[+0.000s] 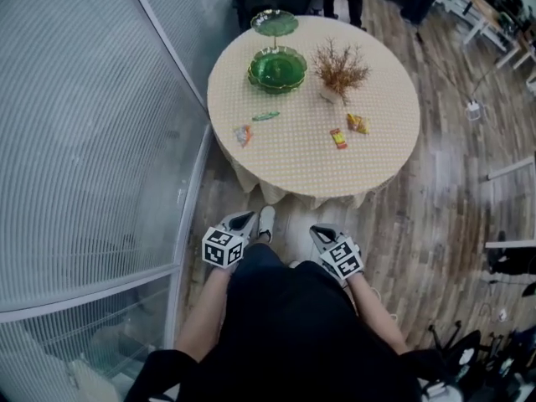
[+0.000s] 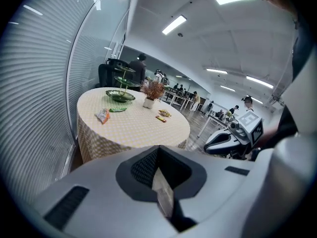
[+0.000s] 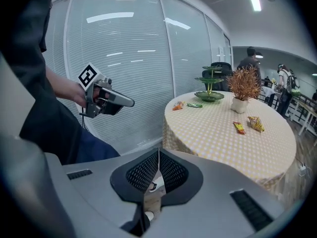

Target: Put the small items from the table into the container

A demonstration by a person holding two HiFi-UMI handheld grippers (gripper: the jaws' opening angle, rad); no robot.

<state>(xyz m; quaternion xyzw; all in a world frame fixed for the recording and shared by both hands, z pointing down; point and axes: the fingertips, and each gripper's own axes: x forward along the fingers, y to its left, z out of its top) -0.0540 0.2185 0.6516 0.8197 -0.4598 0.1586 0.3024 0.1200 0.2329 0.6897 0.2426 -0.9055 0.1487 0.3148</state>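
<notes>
my left gripper and right gripper were both closed and empty. the snack packets lay well ahead on the worktop, with the green bowl beyond. arriving with the jaws closed could knock a packet off.

One round table, folks. On it, four small packets: an orange packet by the left edge, a green packet just beyond it, a red packet near the middle and a yellow packet just beside that one. One green stand towards the far edge, carrying two tiers, a lower bowl and one upper dish. And one potted dried plant, right beside the stand.
</notes>
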